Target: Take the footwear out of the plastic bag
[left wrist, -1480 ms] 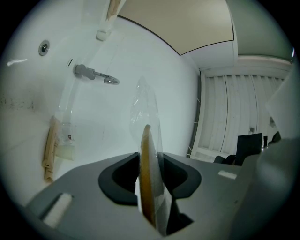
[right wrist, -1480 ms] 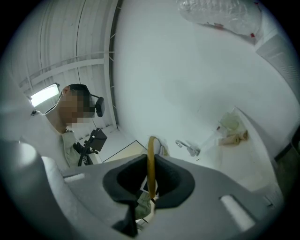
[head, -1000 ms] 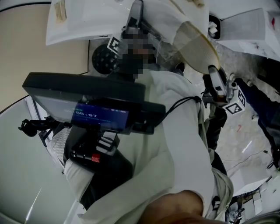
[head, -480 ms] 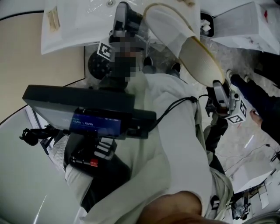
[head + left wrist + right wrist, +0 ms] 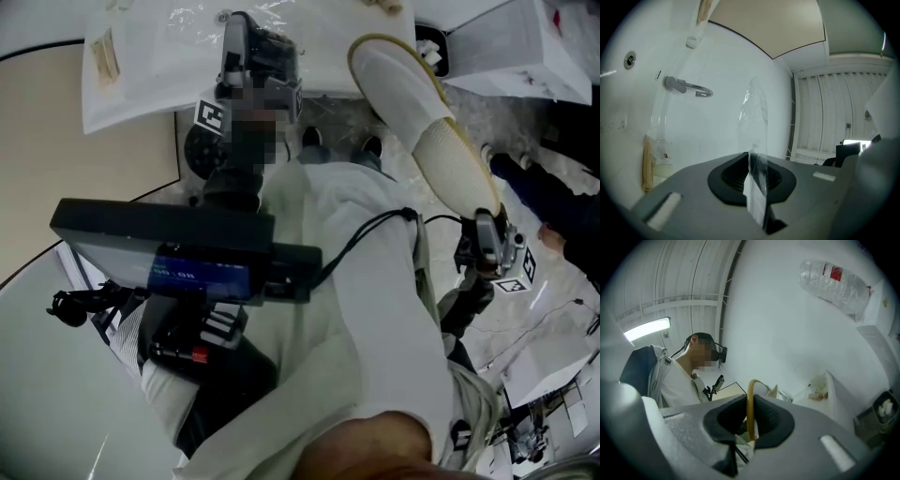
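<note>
The white table (image 5: pixel 141 94) on the far side gives the bag something flat to lie on while it is emptied. The slipper (image 5: pixel 417 112), white with a tan sole, hangs in the air to the right of it, toe toward the far side and heel toward the near right. It looks clear of the plastic. I'd say it is carried off to the side so that it cannot drag the film along with it.

The plastic bag (image 5: pixel 192 23) lies crumpled on the table, to the left of the slipper, and is held back as an anchor. The right tongs (image 5: pixel 484 225) are closed on the tan rim at the slipper's heel, a thin edge that takes a sure pinch. The left tongs (image 5: pixel 239 33) are squeezed fully together on a fold of the clear film, which stands up between the jaws.

A second ago the slipper's toe sat under the film at the table's edge. Since then the right tongs have drawn it out, rightward and nearer, and the whole slipper now shows bare. The left tongs hold much the same spot on the bag.
</note>
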Tool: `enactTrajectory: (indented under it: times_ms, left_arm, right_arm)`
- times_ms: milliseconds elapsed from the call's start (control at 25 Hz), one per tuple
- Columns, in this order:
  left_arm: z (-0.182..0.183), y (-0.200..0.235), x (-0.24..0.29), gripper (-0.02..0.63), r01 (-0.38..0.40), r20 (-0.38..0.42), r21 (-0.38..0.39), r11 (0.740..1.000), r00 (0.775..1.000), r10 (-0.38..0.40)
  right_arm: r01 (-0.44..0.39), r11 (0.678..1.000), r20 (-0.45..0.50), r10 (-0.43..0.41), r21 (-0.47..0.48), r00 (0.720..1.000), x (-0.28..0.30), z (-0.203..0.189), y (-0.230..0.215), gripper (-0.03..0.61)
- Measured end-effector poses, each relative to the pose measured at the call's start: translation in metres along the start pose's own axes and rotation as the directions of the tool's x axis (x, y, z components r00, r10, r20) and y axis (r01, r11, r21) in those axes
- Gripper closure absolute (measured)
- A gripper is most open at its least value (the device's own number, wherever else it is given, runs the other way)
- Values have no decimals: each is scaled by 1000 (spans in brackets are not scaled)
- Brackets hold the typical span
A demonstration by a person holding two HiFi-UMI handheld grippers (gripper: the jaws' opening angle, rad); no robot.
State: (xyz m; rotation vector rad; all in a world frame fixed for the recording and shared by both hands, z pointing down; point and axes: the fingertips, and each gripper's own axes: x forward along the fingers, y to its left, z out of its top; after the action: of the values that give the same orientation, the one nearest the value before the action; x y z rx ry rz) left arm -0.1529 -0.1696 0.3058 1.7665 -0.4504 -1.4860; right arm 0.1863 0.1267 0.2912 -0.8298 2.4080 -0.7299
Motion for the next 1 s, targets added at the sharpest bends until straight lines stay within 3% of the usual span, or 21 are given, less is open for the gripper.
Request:
enactTrajectory:
  times_ms: [280,520,680,1000]
  left_arm:
    - [14,17,-8,611,-20,-28,39,999,999,21]
    - [-4,19,-9,611,-17,-84,40,999,996,21]
    - [-33,16,-11,611,-11,-129,-7,1000,992,10]
    - [-93,6,-19,611,-7,-153,-192,981,988,-23]
  right_arm:
    - [37,998,123,-30,-60,992,-32,33,22,538]
    - [-25,996,249,45,-82,968,-11,58,29,538]
    - [-114,991,292,131,-72,947,25,62,24,538]
    - [-287,957,312,259,46,914,100,43,-12,538]
